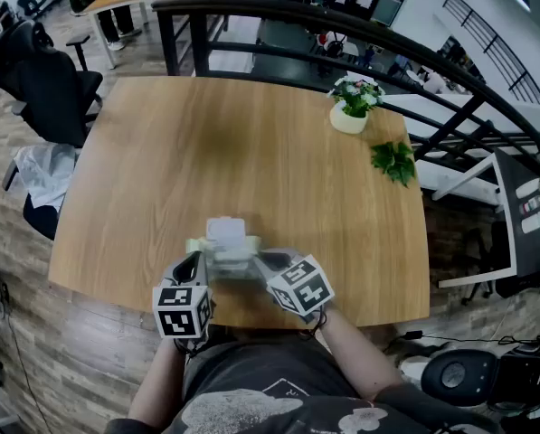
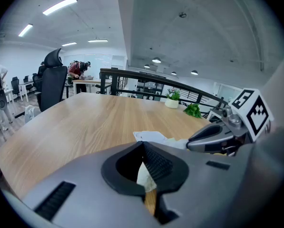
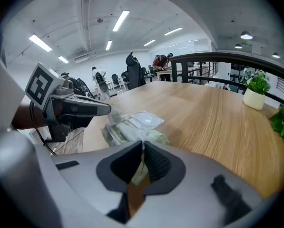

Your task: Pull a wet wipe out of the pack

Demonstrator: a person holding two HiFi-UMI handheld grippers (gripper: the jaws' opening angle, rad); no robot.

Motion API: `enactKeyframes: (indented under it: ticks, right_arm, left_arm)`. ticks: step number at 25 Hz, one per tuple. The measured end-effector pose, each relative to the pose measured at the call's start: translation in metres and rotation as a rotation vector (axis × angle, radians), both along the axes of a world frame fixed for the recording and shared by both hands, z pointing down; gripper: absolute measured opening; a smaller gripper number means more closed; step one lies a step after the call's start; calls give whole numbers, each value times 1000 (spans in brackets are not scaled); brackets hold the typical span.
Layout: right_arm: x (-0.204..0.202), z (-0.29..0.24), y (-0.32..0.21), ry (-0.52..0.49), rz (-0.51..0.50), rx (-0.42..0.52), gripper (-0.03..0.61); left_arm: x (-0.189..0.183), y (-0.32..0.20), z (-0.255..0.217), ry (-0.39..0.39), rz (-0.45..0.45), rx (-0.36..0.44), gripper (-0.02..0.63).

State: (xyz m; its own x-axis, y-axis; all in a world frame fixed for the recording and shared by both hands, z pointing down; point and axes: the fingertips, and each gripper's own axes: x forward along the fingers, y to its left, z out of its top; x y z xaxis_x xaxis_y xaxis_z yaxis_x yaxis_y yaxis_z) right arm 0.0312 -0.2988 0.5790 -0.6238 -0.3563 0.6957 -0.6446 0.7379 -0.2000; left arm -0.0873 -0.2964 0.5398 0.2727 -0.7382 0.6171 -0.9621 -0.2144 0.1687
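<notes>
The wet wipe pack point(image 1: 229, 253), pale green with its white lid point(image 1: 226, 231) flipped open, lies near the table's front edge between my two grippers. My left gripper point(image 1: 197, 263) is at the pack's left end. In the left gripper view its jaws point(image 2: 142, 149) are shut on a pale strip point(image 2: 144, 175) that looks like the pack's edge. My right gripper point(image 1: 268, 266) is at the right end. In the right gripper view it point(image 3: 142, 147) is shut on the pack's pale green edge point(image 3: 140, 171), with the pack point(image 3: 130, 129) just beyond. I cannot make out a pulled-out wipe.
The wooden table point(image 1: 251, 143) stretches ahead. A white pot with a plant point(image 1: 349, 114) and a loose green sprig point(image 1: 394, 161) sit at its far right. A black railing point(image 1: 279, 12) runs behind, and an office chair point(image 1: 43, 80) stands at the left.
</notes>
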Motion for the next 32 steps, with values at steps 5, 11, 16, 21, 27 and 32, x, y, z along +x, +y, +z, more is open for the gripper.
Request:
enactKeyframes:
  ticks: [5,11,16,21,27,32]
  right_arm:
    - [4,1,-1,0,4,-3,35]
    - [5,1,0,-1,7,-5,35]
    - [8,1,0,4,12,-3,35]
    - [13,1,0,7,22,-2,35]
    - [16,1,1,4,31,-4,35]
    - [19,1,2,3,42,-6,35]
  left_arm:
    - [1,0,0,-2,-1,-1,14]
    - [0,1,-1,-1,-6,1,15]
    - [0,2,-1,-3,-4,1,14]
    - [0,3,-1,-7,-2,5,15]
    - [-1,3,-2,-11,0,6,15]
    - [0,3,-2,-37,9,11,15]
